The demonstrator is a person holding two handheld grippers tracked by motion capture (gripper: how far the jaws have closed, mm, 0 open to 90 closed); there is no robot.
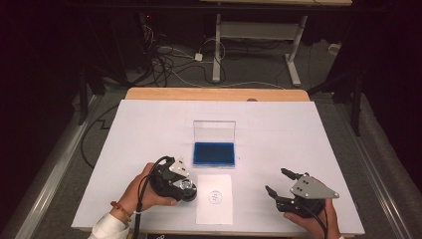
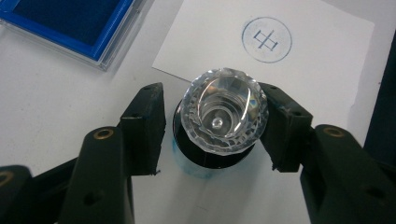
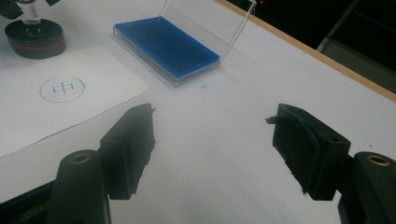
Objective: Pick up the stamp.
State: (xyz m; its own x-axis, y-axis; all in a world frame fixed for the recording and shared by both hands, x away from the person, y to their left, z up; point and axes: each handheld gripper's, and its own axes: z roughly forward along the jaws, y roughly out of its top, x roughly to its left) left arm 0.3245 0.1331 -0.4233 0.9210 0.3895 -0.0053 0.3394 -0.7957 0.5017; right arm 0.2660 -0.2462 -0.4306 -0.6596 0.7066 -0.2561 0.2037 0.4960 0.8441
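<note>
The stamp point(image 2: 223, 116), with its clear faceted knob and black base, stands upright on the white table point(image 1: 149, 129) near its front edge, just left of the stamped paper sheet point(image 1: 214, 199). The left gripper point(image 2: 212, 123) brackets the knob: its right pad touches, its left pad stands slightly off. The right gripper point(image 3: 212, 140) hangs open and empty near the front right corner, well apart from the open blue ink-pad case point(image 1: 214, 153).

A: What lies mid-table?
B: An ink pad point(image 1: 214, 153), blue, its clear lid upright at the back. Just before it lies a paper point(image 1: 214, 198) bearing a round mark.

A: And the grippers?
B: The left gripper point(image 1: 185, 188) is over a stamp point(image 1: 188, 190) at the paper's left edge; the right gripper point(image 1: 278, 182) gapes, well apart.
</note>
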